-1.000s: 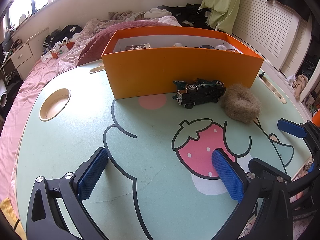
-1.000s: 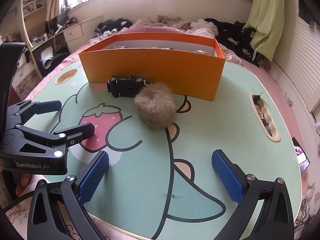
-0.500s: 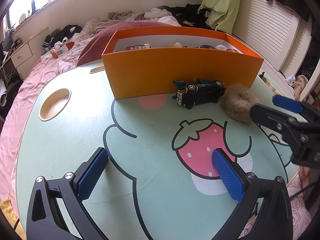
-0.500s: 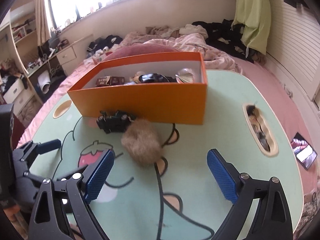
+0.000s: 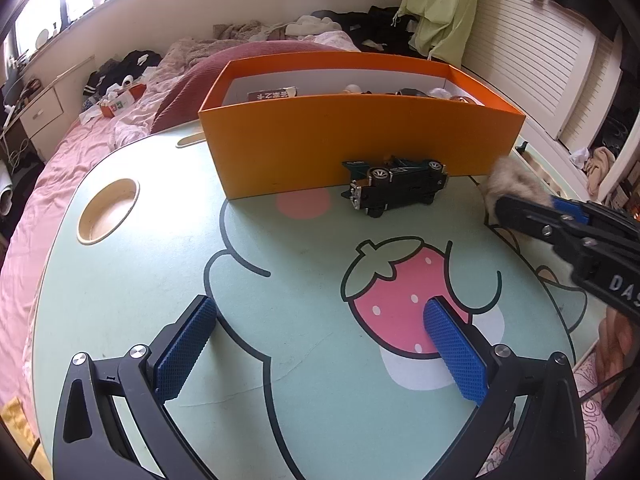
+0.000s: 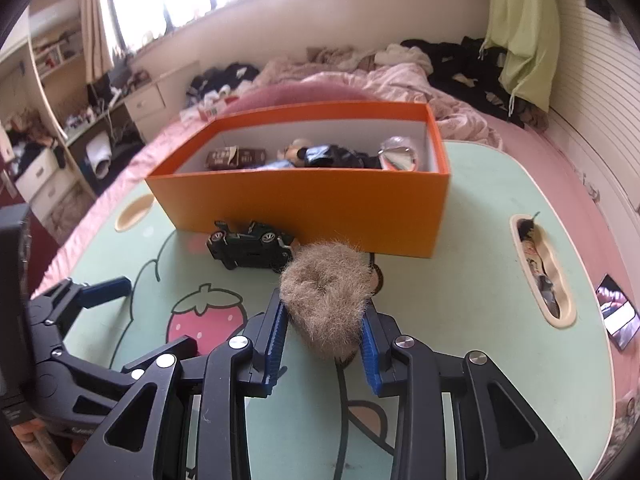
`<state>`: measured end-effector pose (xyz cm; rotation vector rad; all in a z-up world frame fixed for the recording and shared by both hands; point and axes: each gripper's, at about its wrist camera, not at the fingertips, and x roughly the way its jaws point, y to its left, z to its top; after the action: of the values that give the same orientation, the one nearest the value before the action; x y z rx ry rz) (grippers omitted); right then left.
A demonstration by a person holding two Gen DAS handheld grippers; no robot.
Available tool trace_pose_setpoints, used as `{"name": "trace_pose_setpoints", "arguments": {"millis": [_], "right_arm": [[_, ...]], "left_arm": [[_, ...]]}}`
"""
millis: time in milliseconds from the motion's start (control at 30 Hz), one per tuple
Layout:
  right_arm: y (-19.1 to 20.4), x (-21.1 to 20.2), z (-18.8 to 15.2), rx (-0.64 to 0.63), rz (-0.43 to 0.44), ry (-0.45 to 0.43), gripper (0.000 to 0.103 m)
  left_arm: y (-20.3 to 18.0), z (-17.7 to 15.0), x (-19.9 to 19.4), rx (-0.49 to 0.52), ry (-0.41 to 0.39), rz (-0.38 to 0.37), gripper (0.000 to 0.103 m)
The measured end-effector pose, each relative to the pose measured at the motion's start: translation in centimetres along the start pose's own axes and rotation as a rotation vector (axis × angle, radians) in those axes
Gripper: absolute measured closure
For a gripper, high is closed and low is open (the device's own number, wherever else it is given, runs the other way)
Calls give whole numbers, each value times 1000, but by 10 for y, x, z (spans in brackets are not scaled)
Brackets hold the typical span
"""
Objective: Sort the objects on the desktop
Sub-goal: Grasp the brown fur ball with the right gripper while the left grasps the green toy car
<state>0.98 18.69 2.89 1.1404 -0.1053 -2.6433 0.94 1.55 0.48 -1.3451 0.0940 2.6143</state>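
Fluffy tan scrunchie (image 6: 326,300) on the mint-green table (image 6: 472,264), just in front of the near wall of the orange box (image 6: 304,204) and close beside the dark toy car (image 6: 250,245), which lies on its side against that wall. The right gripper (image 6: 324,320) has just been closing, and its blue pads (image 6: 276,334) now pinch the scrunchie from both sides, the fur bulging up between them. The left gripper (image 5: 320,348) hangs spread wide over the strawberry print (image 5: 404,284), nothing between its fingers. Open tabletop lies left of the car as far as the round cup recess (image 5: 108,210) near the table's left edge; on the right, bare surface runs to the long slot (image 6: 540,268) by the right edge. The right wrist view alone looks down into the box, showing a brown carton (image 6: 236,157), dark items and a shiny round object (image 6: 398,154), and a phone (image 6: 618,314) at the table's right rim. The left wrist view alone shows the car's underside and the right gripper's fingers from the side, hiding most of the scrunchie.
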Motion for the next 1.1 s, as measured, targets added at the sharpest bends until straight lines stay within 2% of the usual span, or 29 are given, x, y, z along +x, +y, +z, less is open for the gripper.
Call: {"name": "trace_pose_setpoints", "arguments": {"millis": [233,400,567,767,867,967,1000,1100], "right_arm": [[-24,-33,-19,86,-87,-117,71],[-40,-32,-27,166,-70,-110,70],[-50,-32,-26,194,-56,-106,70],[-51,-32,-25,191,-50,-104,70],[-51,-32,-25,195,-45,-103,70],[-50,-31,-27,201,-38,-99,70],[-50,-31,-27,203,-36,-98,70],[-50,-31,-27,202,-35,-98,70]], "left_arm": [[-10,9,5,53,22,-39,0],[-15,22,6,27,23,-88,0],[-19,45,5,-16,-9,-82,0],[-34,63,29,-42,52,-96,1],[-36,69,38,-70,62,-66,8],[-33,70,44,-93,50,-49,25],[-30,69,42,-98,40,-34,34],[-21,63,35,-107,31,-91,51]]}}
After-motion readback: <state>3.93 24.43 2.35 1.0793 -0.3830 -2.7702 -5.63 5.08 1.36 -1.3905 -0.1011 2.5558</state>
